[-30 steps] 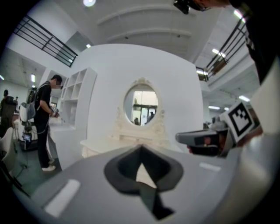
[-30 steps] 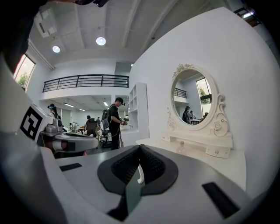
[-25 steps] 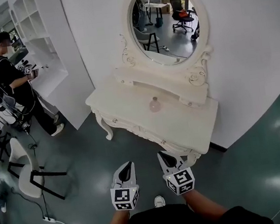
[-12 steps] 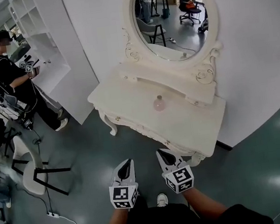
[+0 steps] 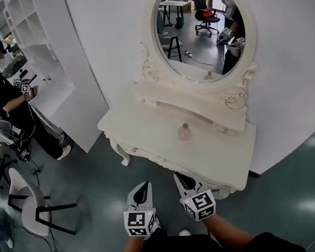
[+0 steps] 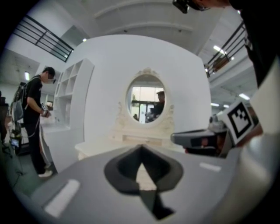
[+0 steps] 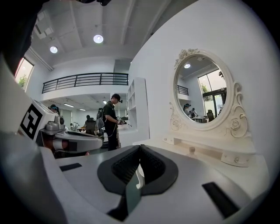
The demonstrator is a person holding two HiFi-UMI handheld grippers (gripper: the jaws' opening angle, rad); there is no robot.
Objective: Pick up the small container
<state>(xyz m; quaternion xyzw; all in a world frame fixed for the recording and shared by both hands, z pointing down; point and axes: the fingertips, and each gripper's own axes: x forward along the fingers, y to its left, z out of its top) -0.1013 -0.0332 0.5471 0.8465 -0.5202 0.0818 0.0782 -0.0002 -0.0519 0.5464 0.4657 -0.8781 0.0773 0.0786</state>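
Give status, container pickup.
Left hand-held gripper, right hand-held gripper: shut, empty. Small pinkish round container untouched on white ornate dressing table. Nothing between.

Seen from the head view, the small container (image 5: pixel 185 131) on the tabletop (image 5: pixel 219 155) is a pale pink speck, too small to show a lid or contents. The person's forearms run off the bottom edge behind the left gripper (image 5: pixel 146 183) and right gripper (image 5: pixel 176 175). The mirror (image 5: pixel 202 27) loses the top of its frame to the upper edge. In the left gripper view, that gripper's blurred fingers (image 6: pixel 87 175) cover most of the tabletop, and the container is hidden. In the right gripper view, a tiny knob-like shape (image 7: pixel 190 150) below the mirror cannot be identified.
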